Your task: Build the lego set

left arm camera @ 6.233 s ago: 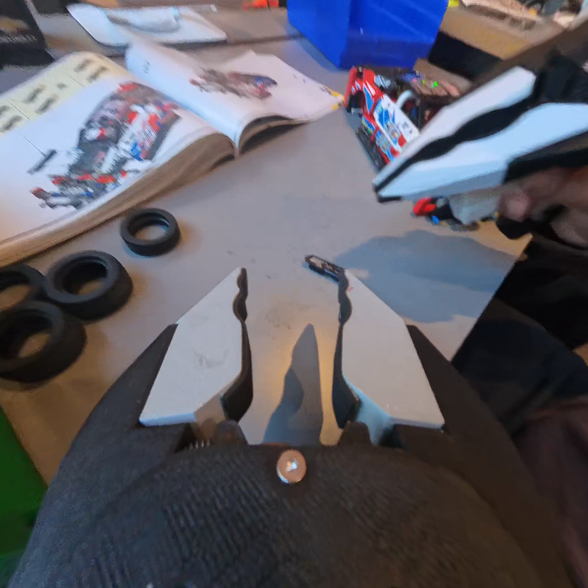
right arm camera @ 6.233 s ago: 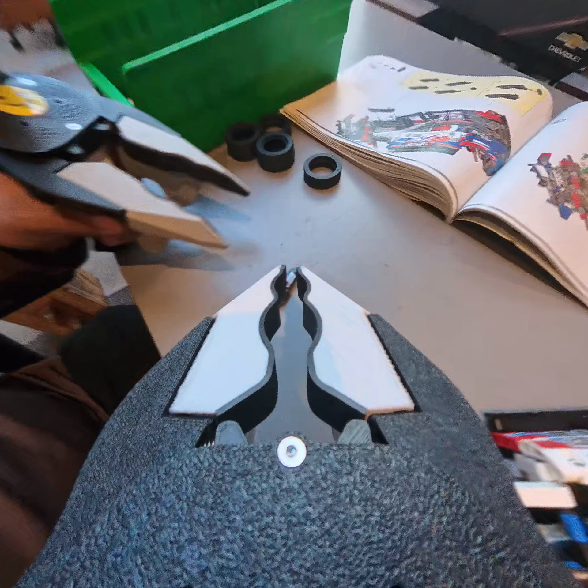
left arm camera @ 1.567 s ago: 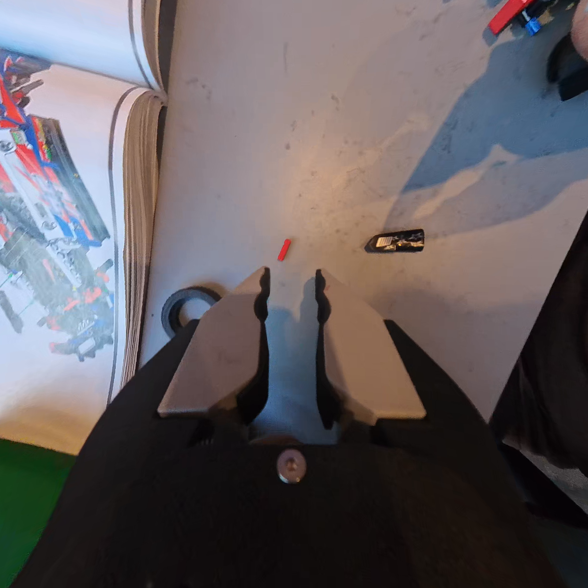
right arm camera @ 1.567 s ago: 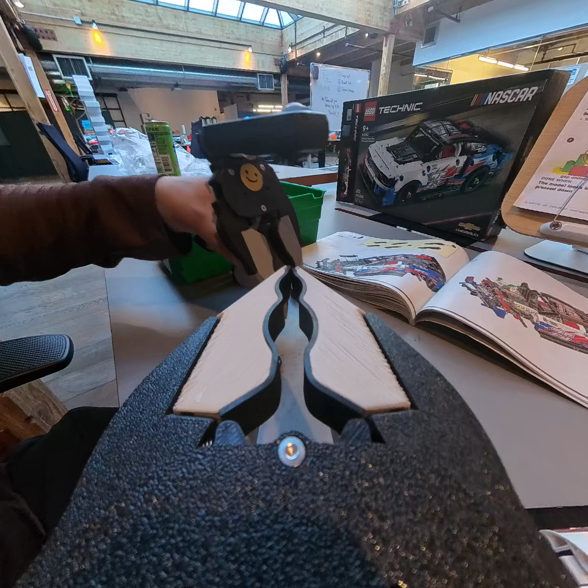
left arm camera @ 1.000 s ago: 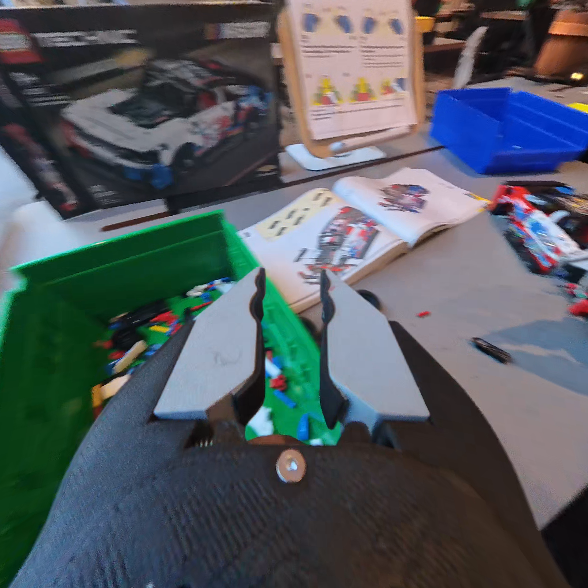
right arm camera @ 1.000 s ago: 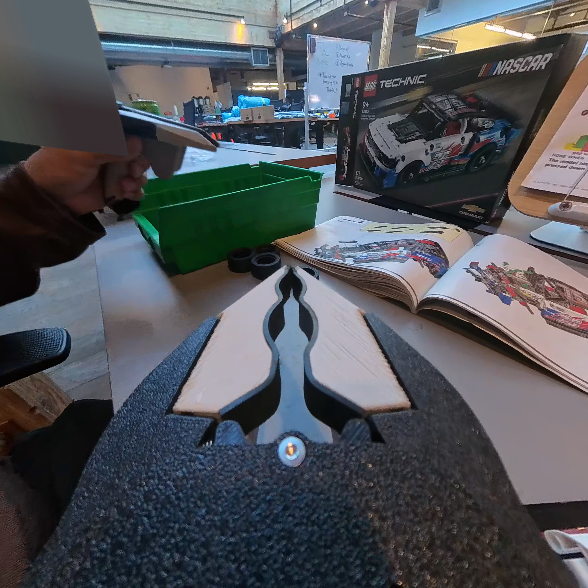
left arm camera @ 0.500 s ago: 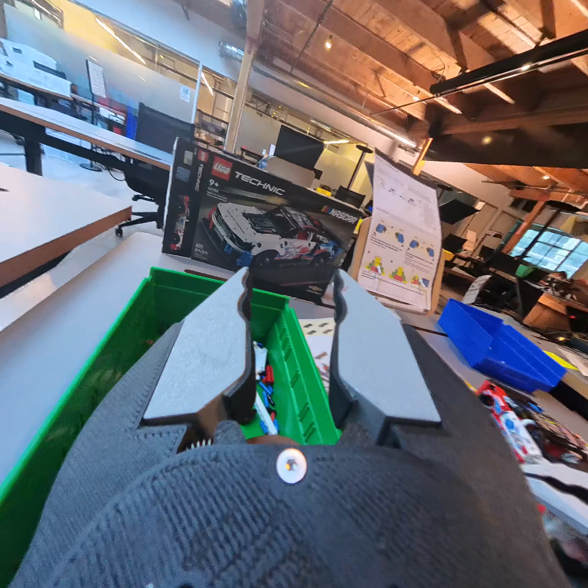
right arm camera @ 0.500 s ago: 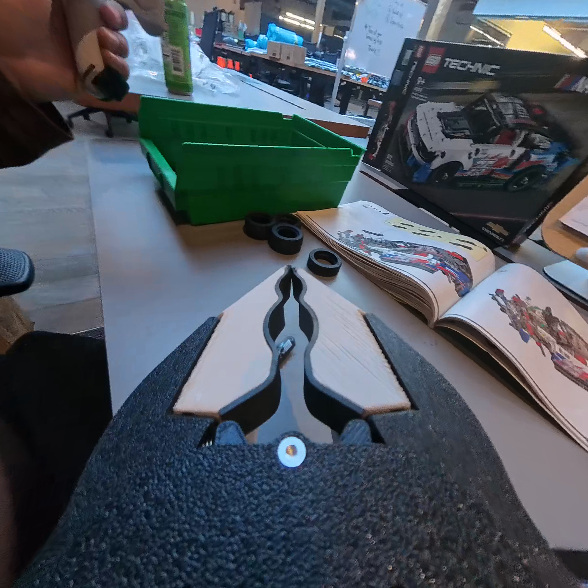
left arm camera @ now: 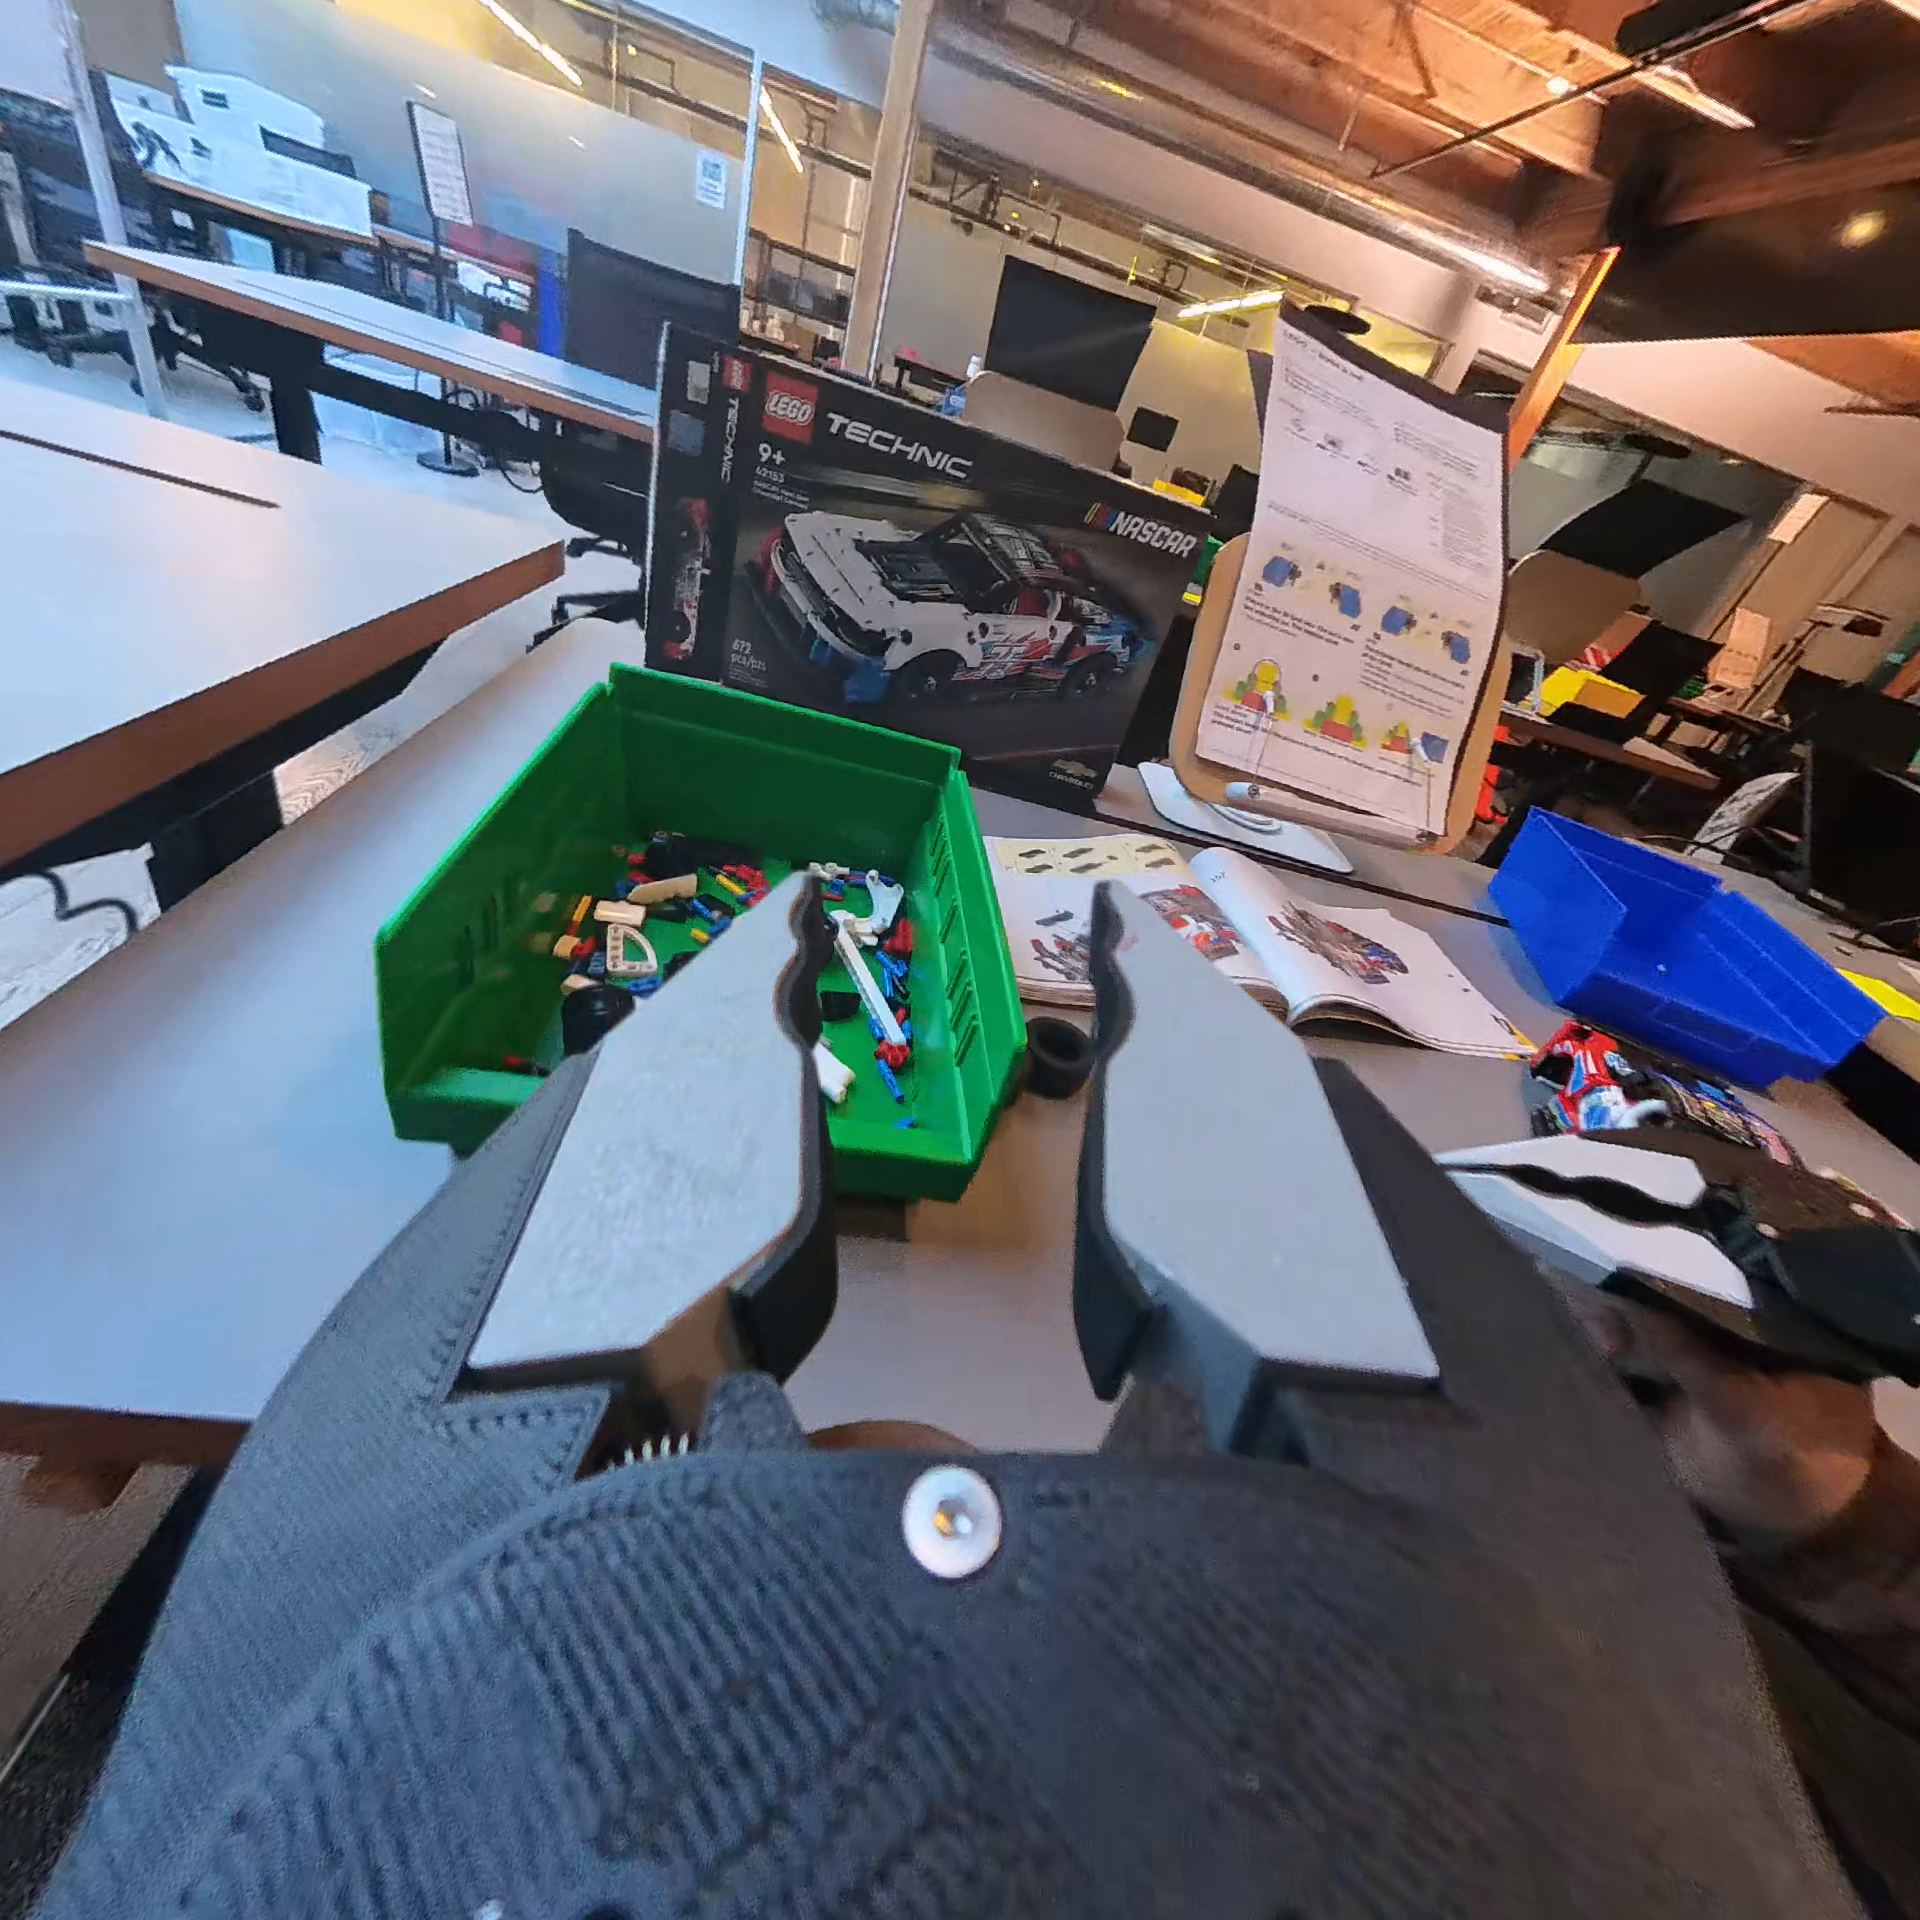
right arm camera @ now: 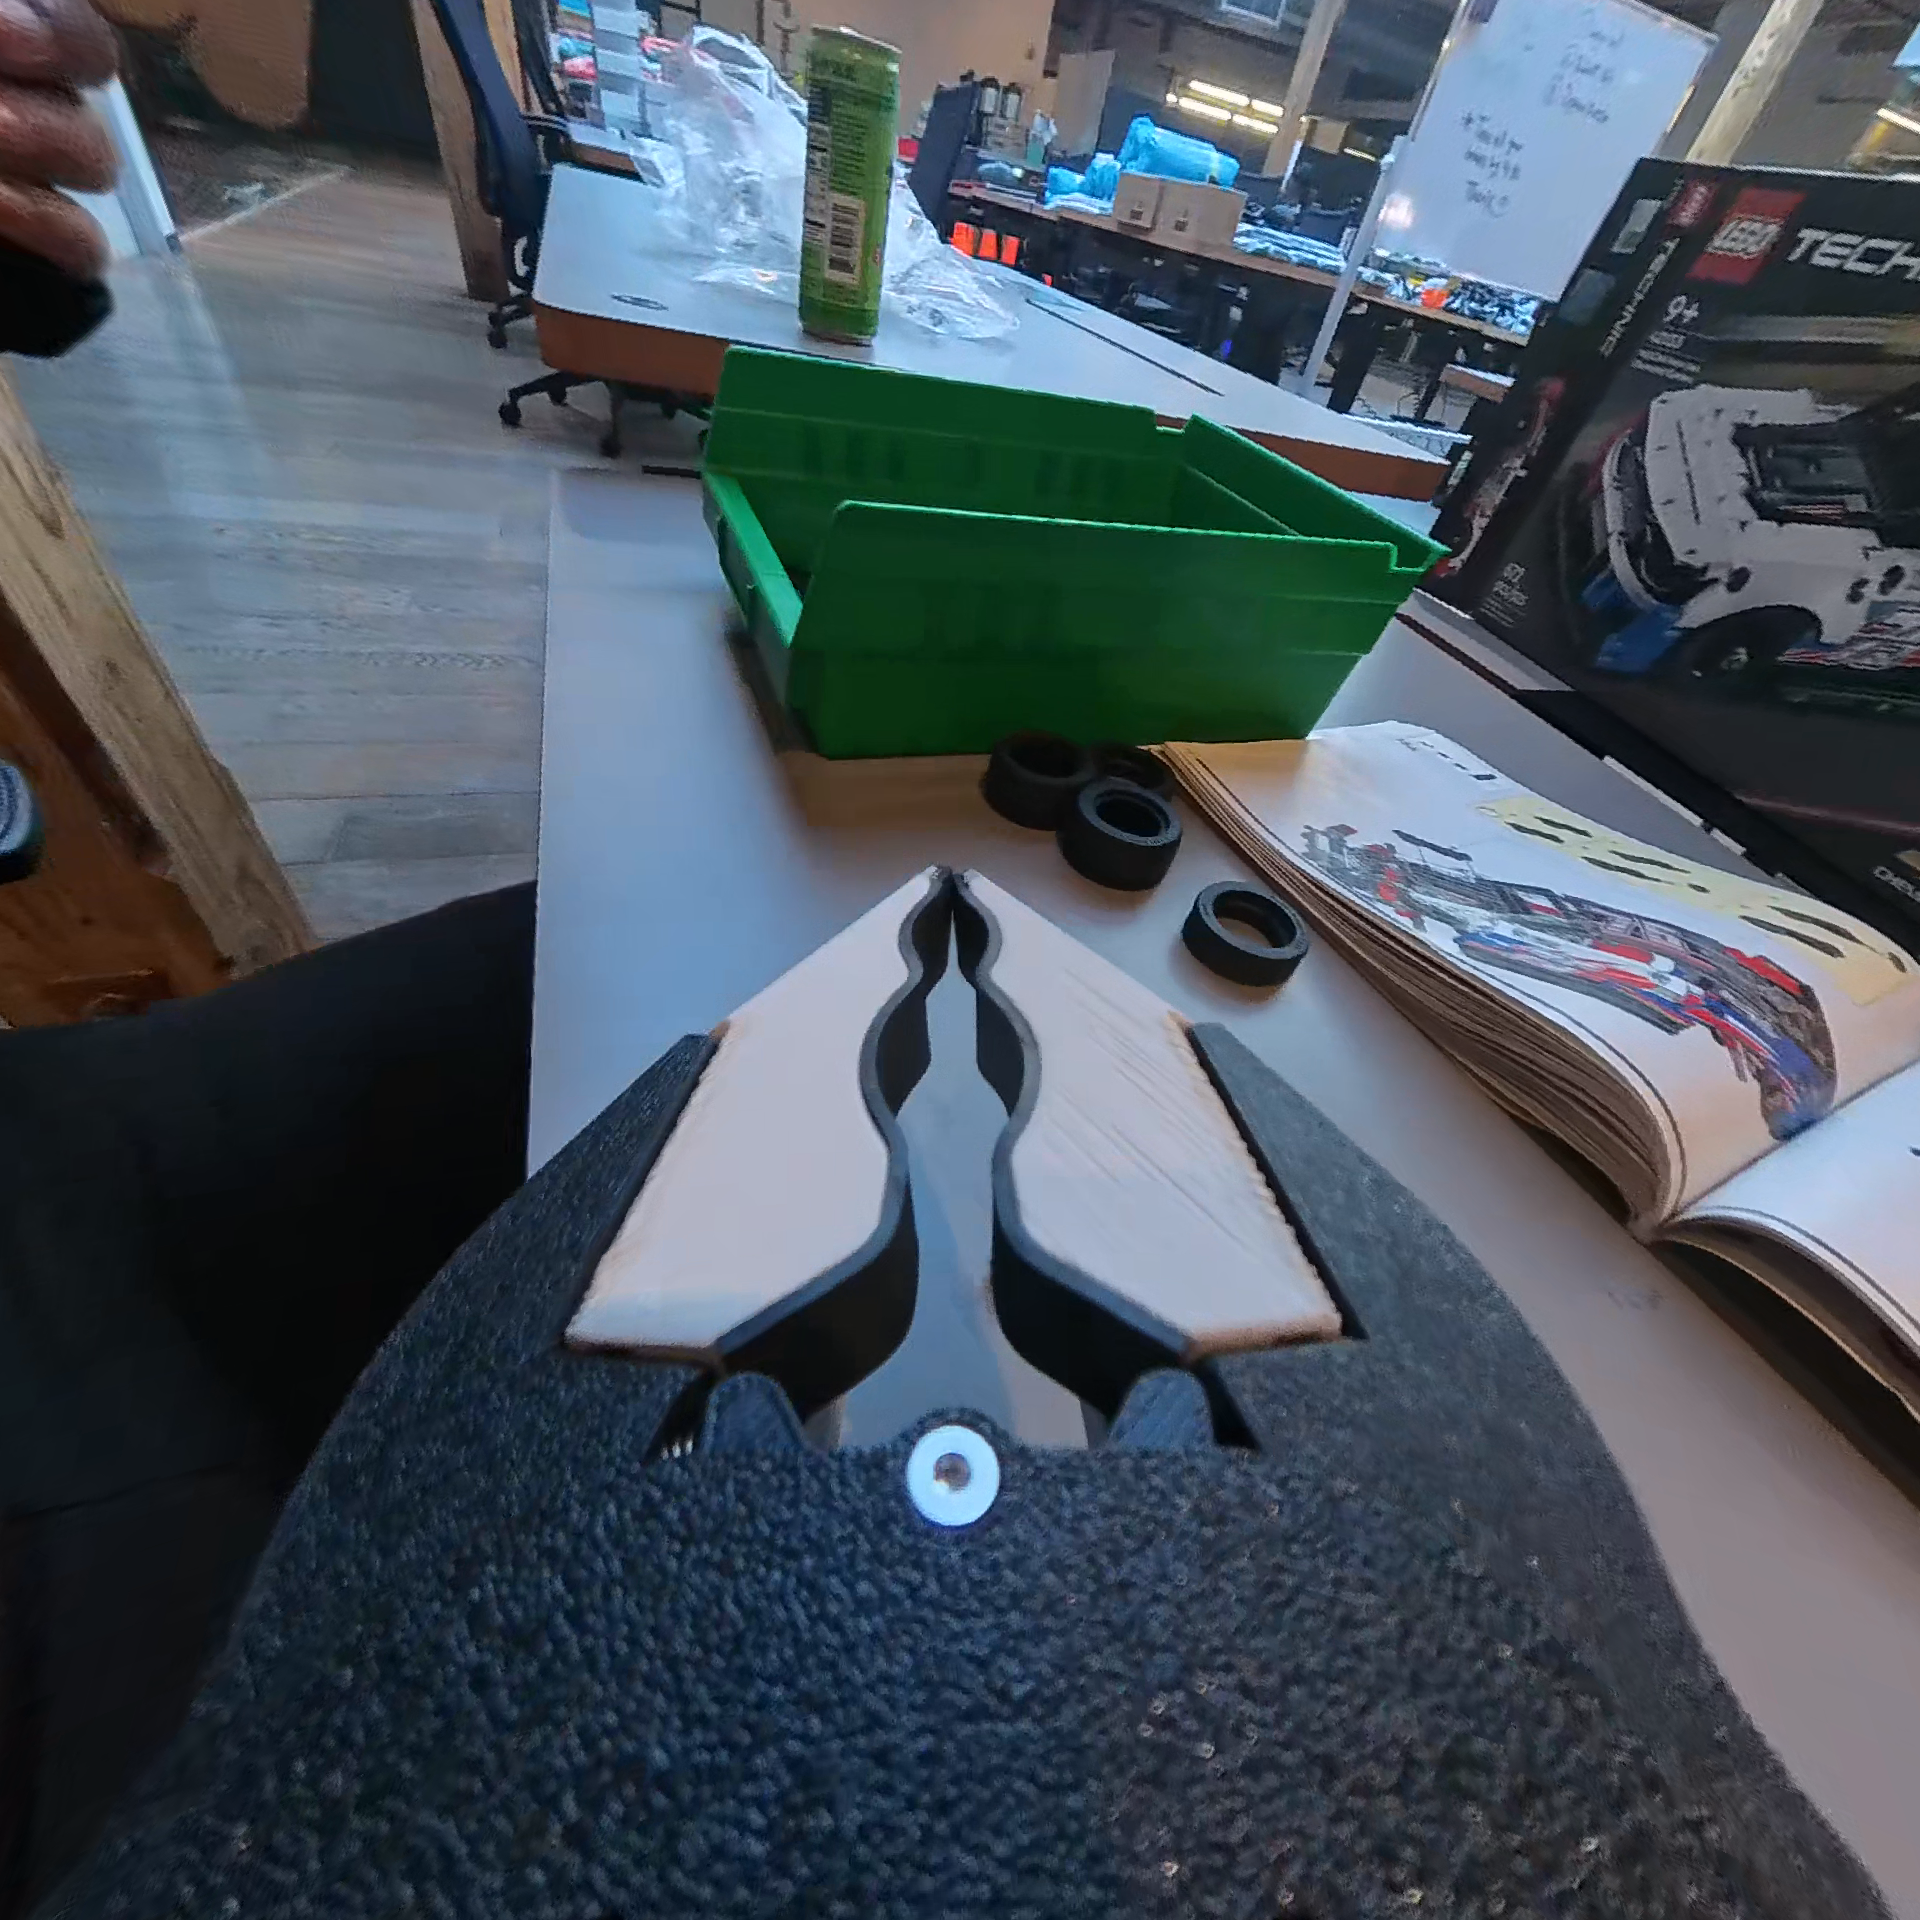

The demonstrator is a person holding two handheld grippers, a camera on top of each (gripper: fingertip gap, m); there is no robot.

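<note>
Left wrist view shows the left hand-held gripper (left arm camera: 945, 935) spread and empty above the desk (left arm camera: 208, 1143). One green bin (left arm camera: 966, 966) holds many loose pieces; one red car body (left arm camera: 1584, 1081) lies unfinished. Right hand-held gripper (right arm camera: 952, 883) is pressed together, empty. Three black tyres (right arm camera: 1120, 831) wait, so much building seems left.

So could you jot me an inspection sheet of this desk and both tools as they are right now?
Surface: grey table, mostly bare in front.
Job's things: green plastic bin of loose bricks; open instruction booklet; black rubber tyres; part-built red car.
Clutter: blue plastic bin; green can on the next table.
Tools: left tool open, empty; right tool shut, empty.
Cables: nothing seen.
Surroundings: open workshop with desks, chairs, whiteboard.
</note>
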